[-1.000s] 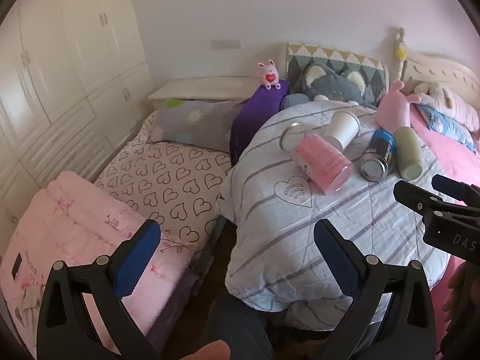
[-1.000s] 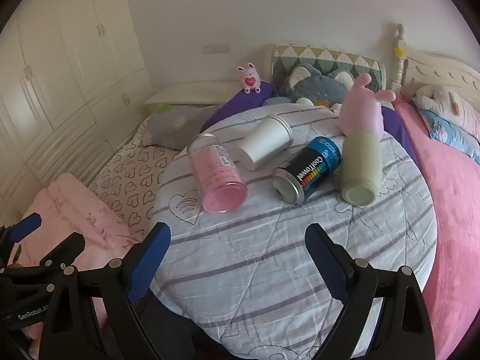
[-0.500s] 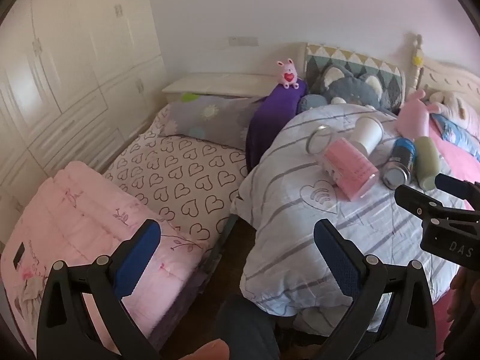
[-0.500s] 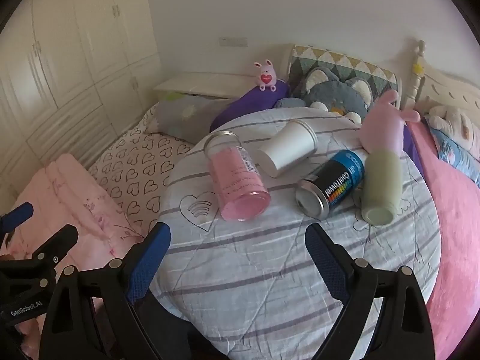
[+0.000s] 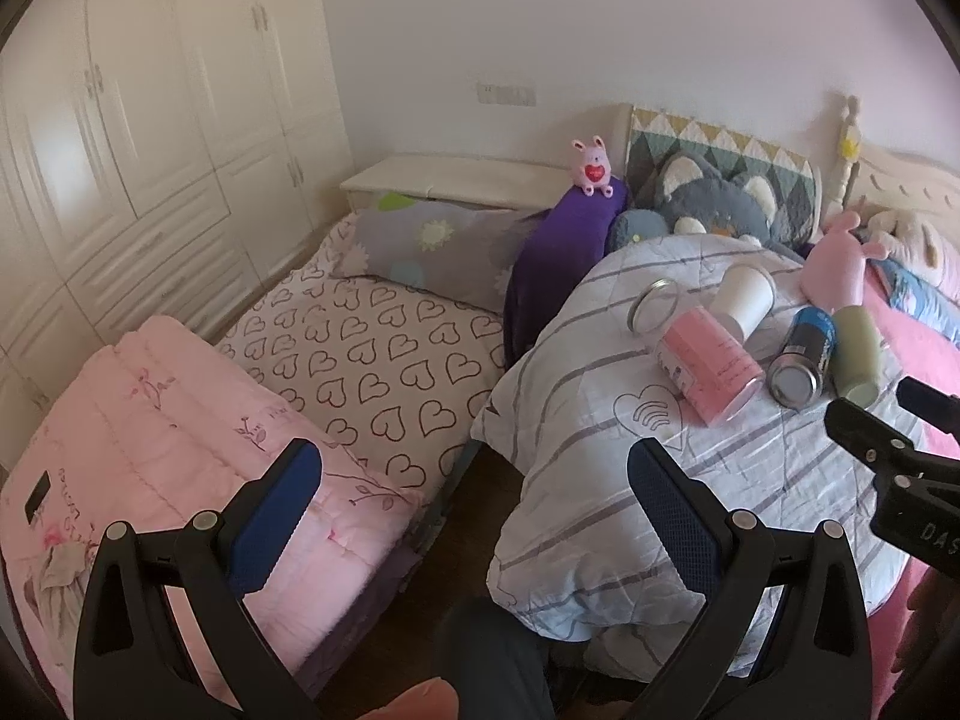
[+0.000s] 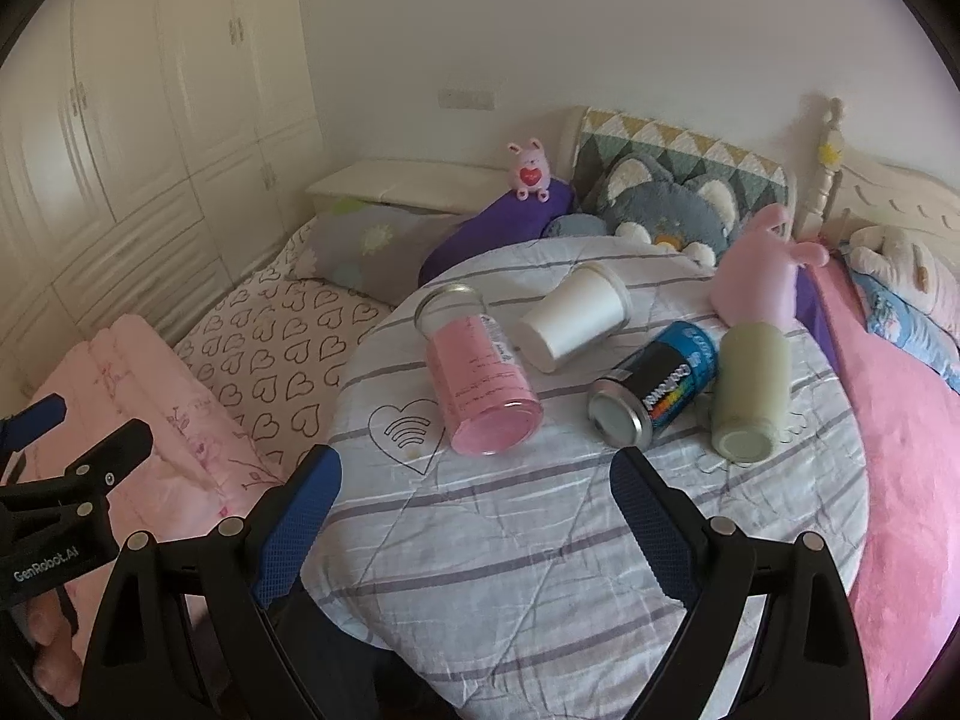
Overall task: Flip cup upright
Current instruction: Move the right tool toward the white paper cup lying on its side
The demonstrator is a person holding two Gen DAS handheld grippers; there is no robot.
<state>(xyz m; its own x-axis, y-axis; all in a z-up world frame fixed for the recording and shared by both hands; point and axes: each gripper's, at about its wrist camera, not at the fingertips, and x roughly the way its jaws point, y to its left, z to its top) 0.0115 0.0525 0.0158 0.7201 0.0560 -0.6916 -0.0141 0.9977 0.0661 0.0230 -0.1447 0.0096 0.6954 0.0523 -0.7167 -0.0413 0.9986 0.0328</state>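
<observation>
Several containers lie on their sides on a round table under a striped quilt (image 6: 540, 540): a pink glass cup (image 6: 480, 384), a white paper cup (image 6: 573, 318), a blue-black can (image 6: 657, 393) and a pale green cup (image 6: 747, 387). They also show in the left wrist view: pink cup (image 5: 711, 366), white cup (image 5: 741, 300), can (image 5: 801, 357), green cup (image 5: 858, 354). My right gripper (image 6: 474, 504) is open and empty, just short of the pink cup. My left gripper (image 5: 474, 498) is open and empty, left of the table over the gap by the bed.
A heart-print bed (image 5: 372, 348) with a pink folded quilt (image 5: 168, 432) lies to the left. Plush toys and pillows (image 6: 672, 210) sit behind the table. A pink blanket (image 6: 912, 450) lies on the right. White wardrobes (image 5: 120, 150) line the left wall.
Both views have swung left: the table and cups sit further right in the left wrist view. The cups look a little nearer in the right wrist view. Both grippers stay open.
</observation>
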